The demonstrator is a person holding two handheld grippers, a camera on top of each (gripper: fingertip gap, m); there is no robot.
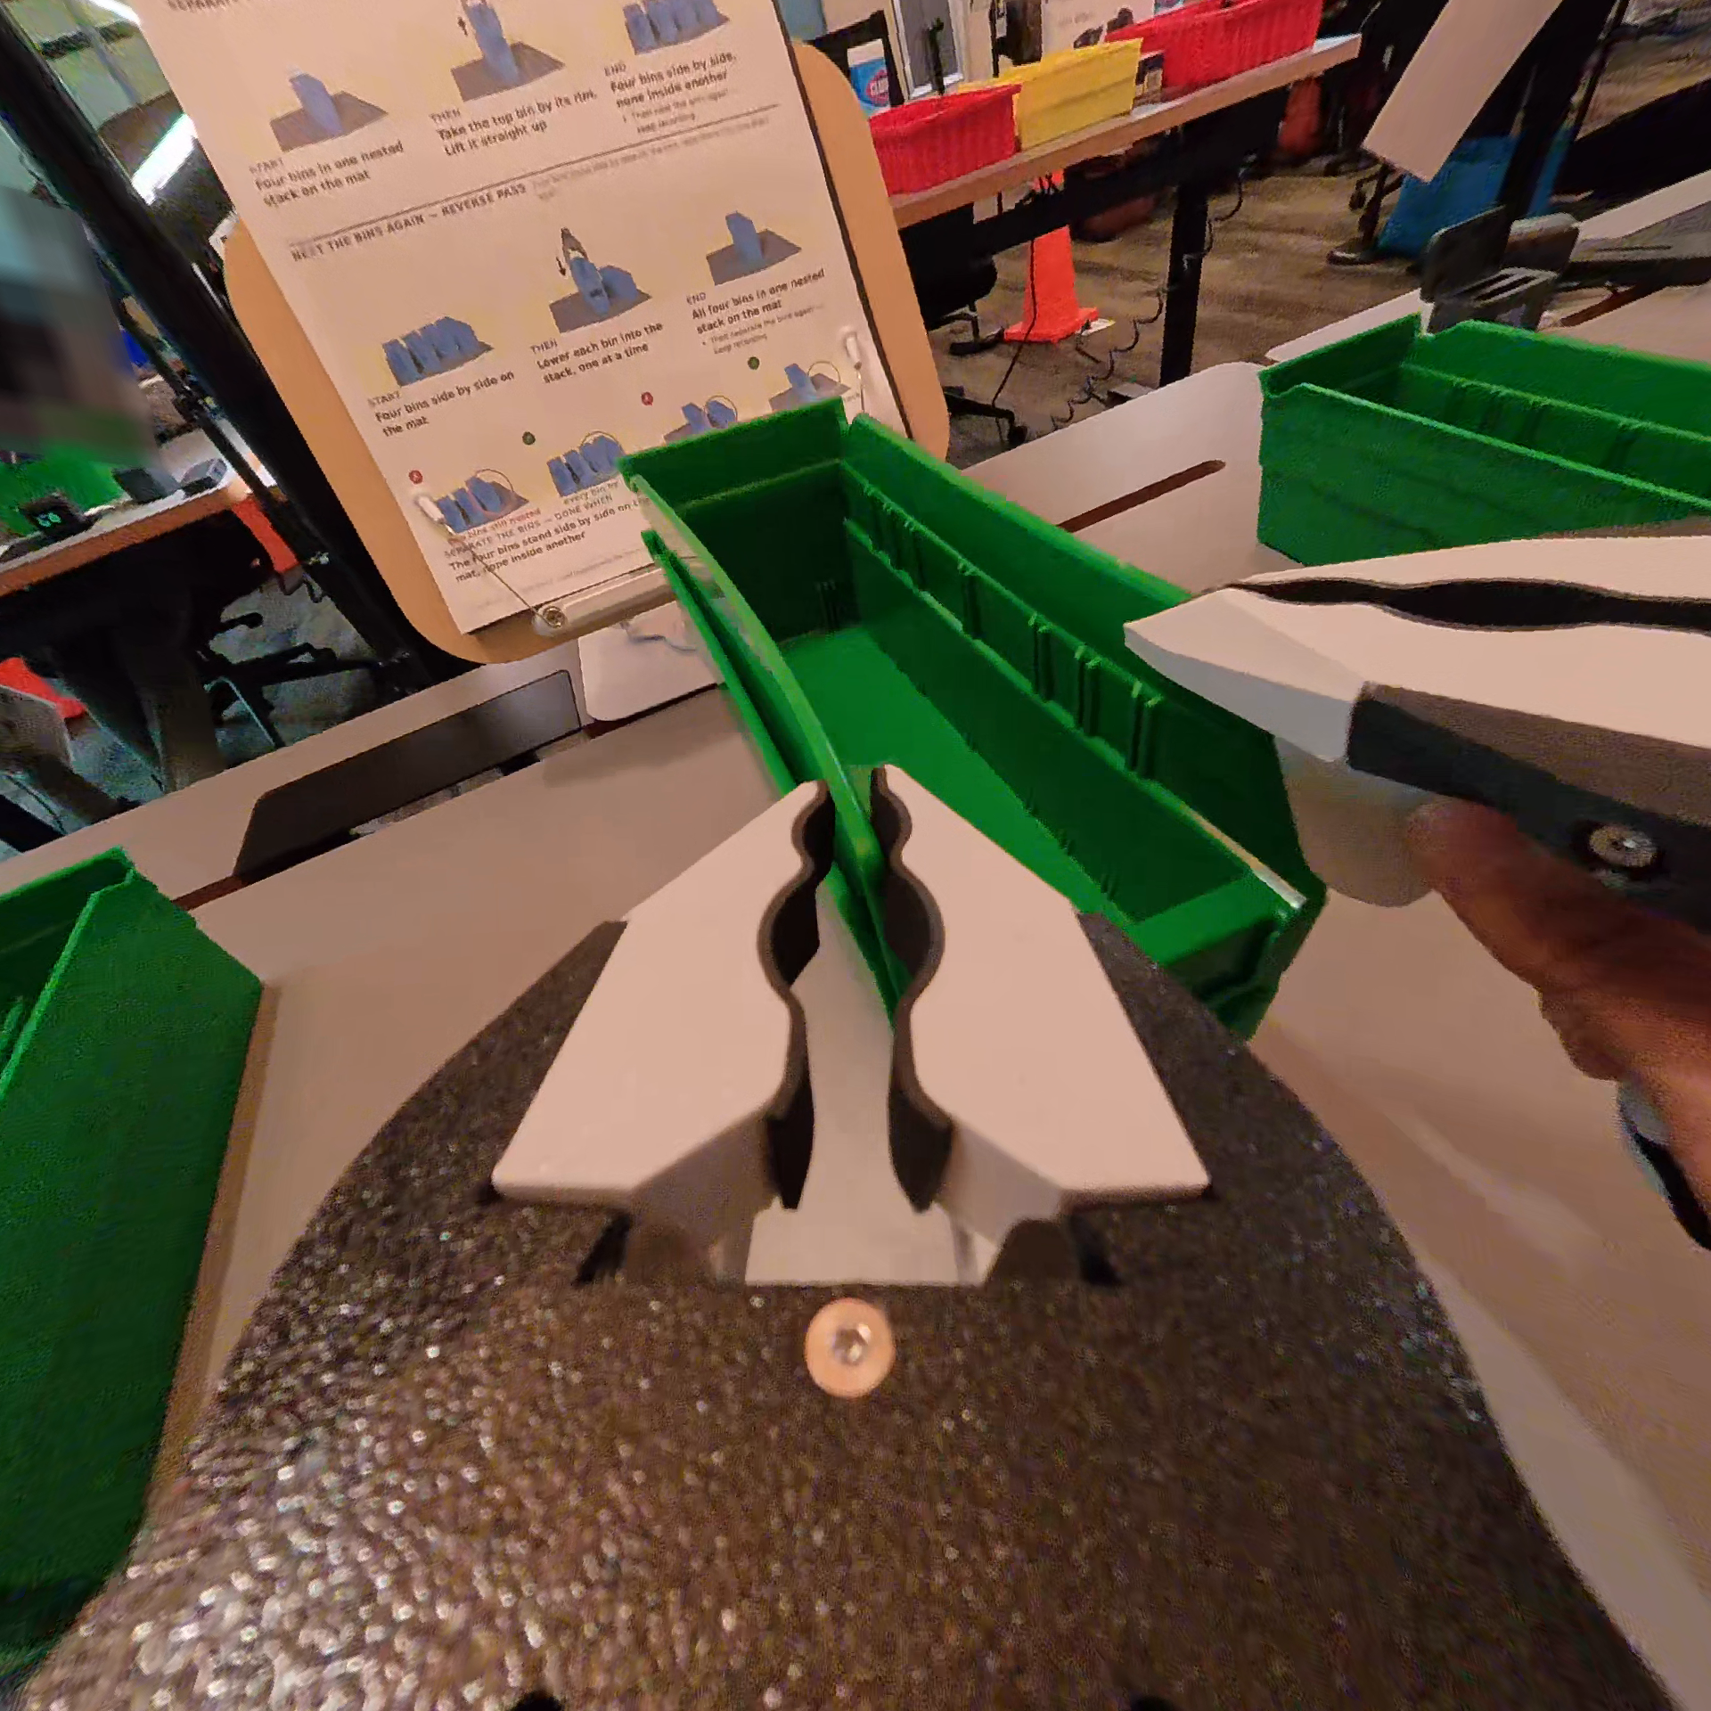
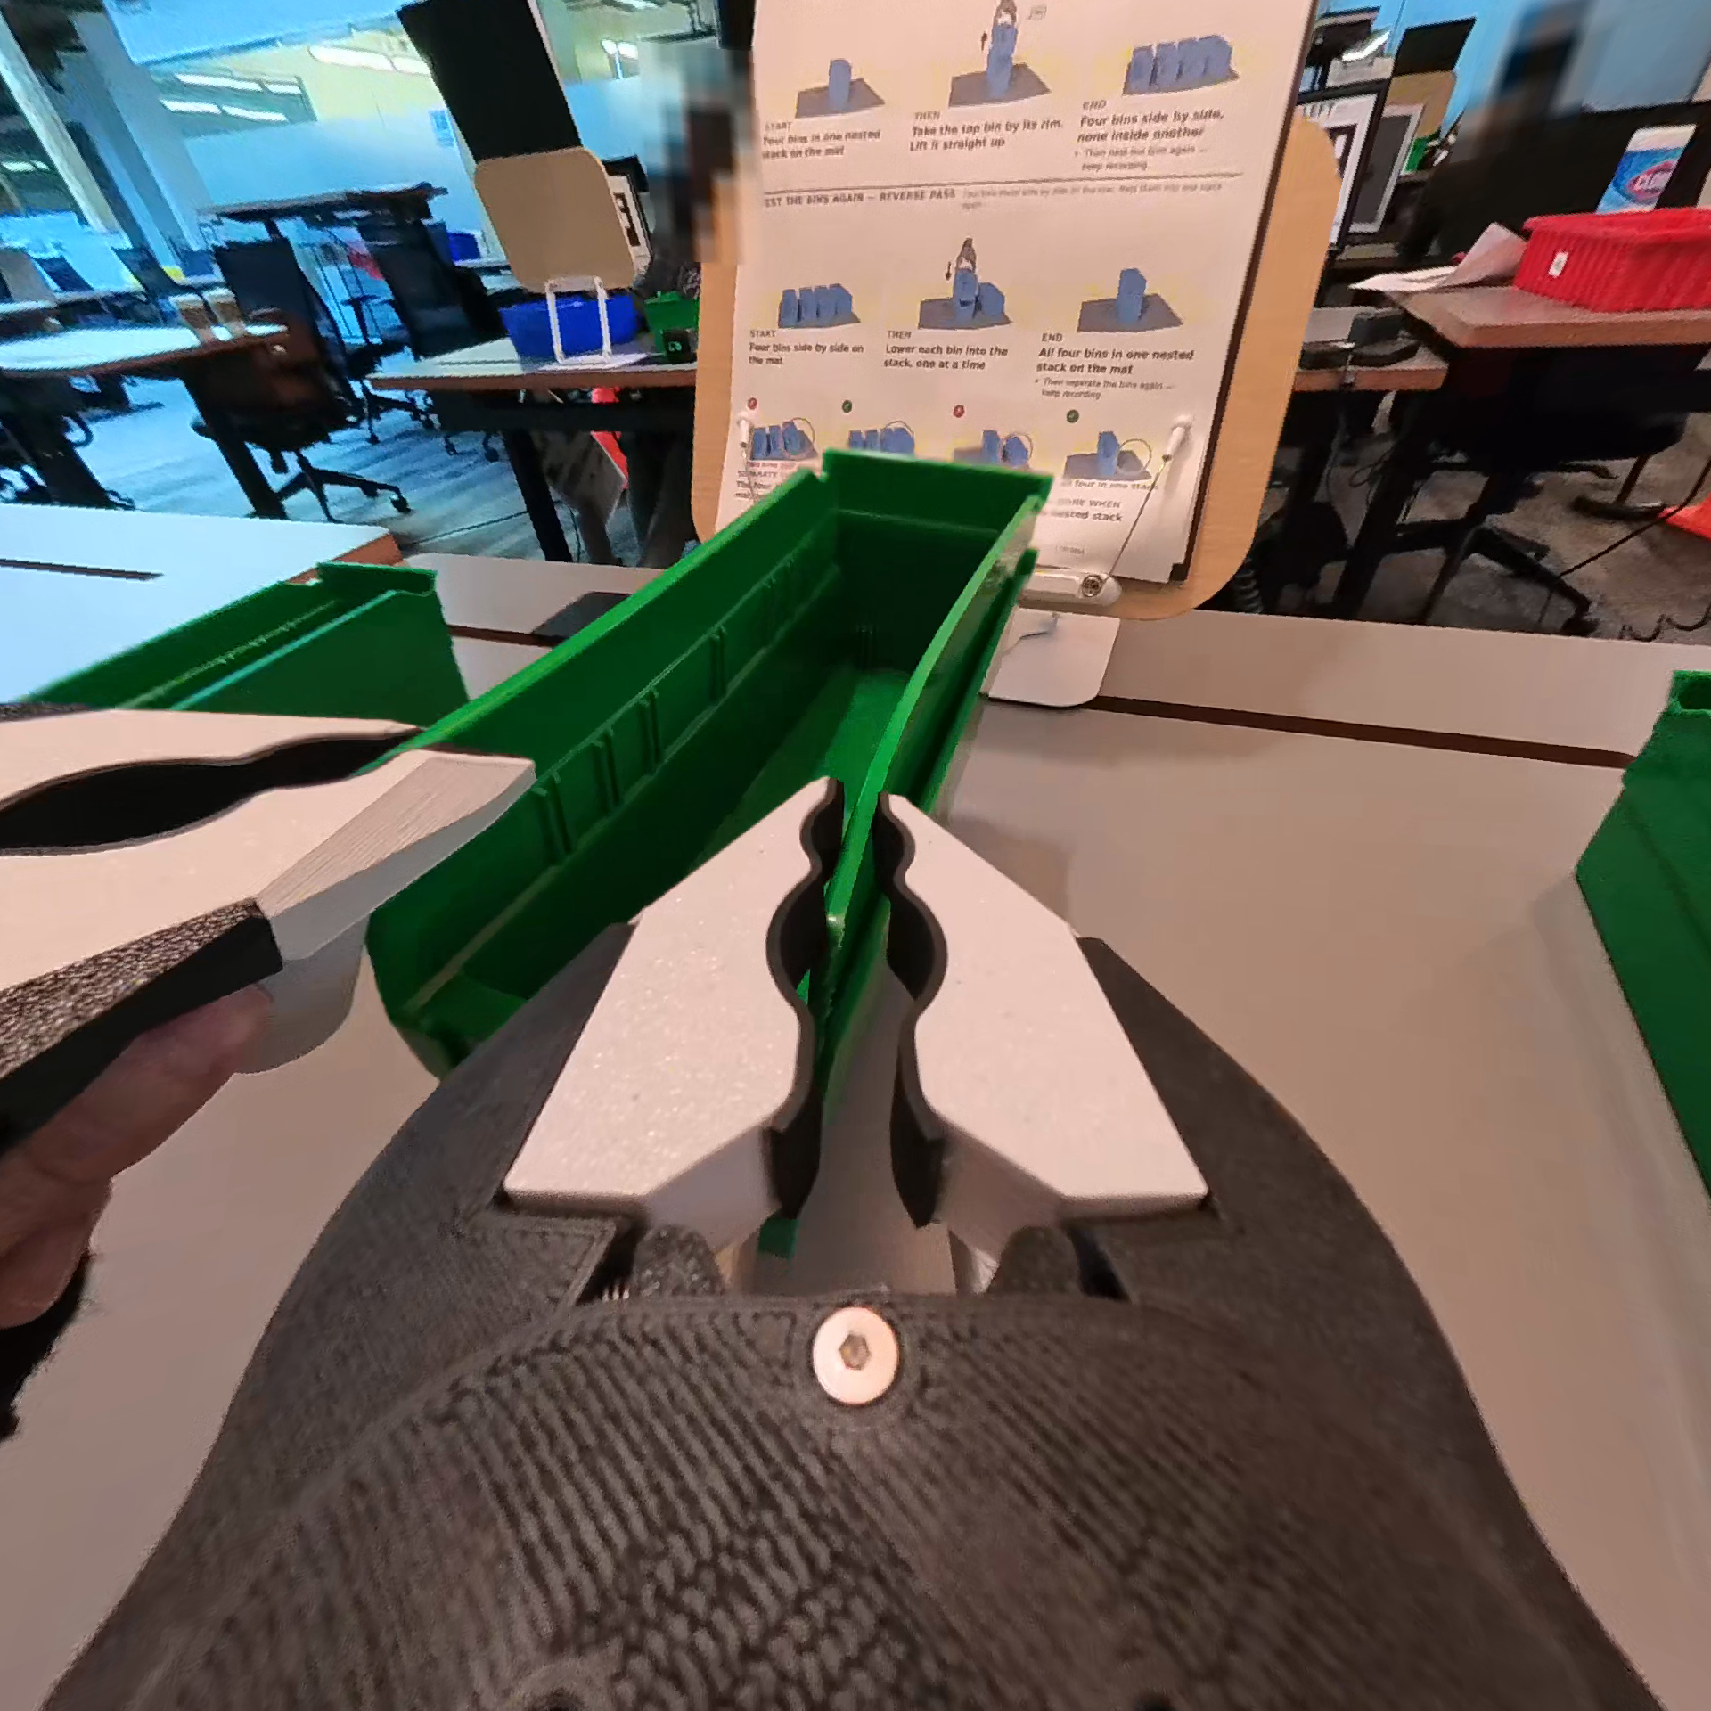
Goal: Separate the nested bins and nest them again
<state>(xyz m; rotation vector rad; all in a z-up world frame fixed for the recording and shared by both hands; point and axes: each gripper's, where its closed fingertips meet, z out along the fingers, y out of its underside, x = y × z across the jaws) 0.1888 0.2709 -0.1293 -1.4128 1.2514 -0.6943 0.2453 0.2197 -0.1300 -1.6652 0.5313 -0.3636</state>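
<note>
A long green bin (image 1: 926,722) lies lengthways in the middle of the grey table (image 1: 444,889). A second green rim (image 1: 690,602) shows just under its left rim, so it sits in another bin. My left gripper (image 1: 850,787) is shut on the bin's left wall near the near end. My right gripper (image 2: 859,796) is shut on the right wall of the same bin (image 2: 741,722). The right gripper also shows in the left wrist view (image 1: 1194,616), and the left gripper in the right wrist view (image 2: 444,755).
Another green bin (image 1: 93,1157) stands at the left and more green bins (image 1: 1481,444) at the back right. In the right wrist view they are at left (image 2: 278,648) and right (image 2: 1657,880). An instruction sheet (image 1: 555,278) stands on a board behind the table.
</note>
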